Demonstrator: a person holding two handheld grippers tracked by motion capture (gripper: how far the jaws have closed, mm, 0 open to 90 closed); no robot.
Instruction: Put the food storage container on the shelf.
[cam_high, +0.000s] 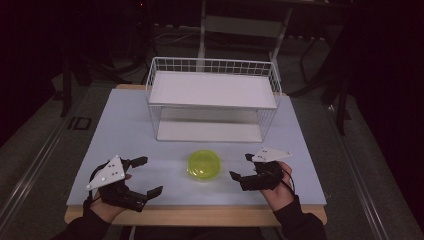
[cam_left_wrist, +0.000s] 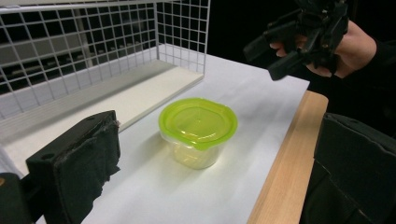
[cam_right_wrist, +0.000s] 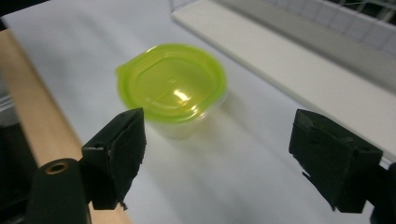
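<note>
A small clear tub with a lime-green lid (cam_high: 204, 165) stands upright on the white tabletop (cam_high: 125, 130), between the two hand-held grippers. My left gripper (cam_high: 150, 176) is to its left, open, its jaws pointing toward the tub with nothing between them. In the left gripper view the tub (cam_left_wrist: 198, 126) sits a short way ahead of the wide-apart black jaws, and the right gripper (cam_left_wrist: 266, 60) hovers beyond it. My right gripper (cam_high: 241, 166) is just right of the tub and also open. In the right gripper view its pads stand clear of the tub (cam_right_wrist: 172, 86).
A white wire rack (cam_high: 212, 90) with an upper shelf and a lower shelf stands behind the tub, its open front facing me. A wooden edge strip (cam_high: 200, 215) borders the near side of the table. Dark floor and furniture legs surround the table.
</note>
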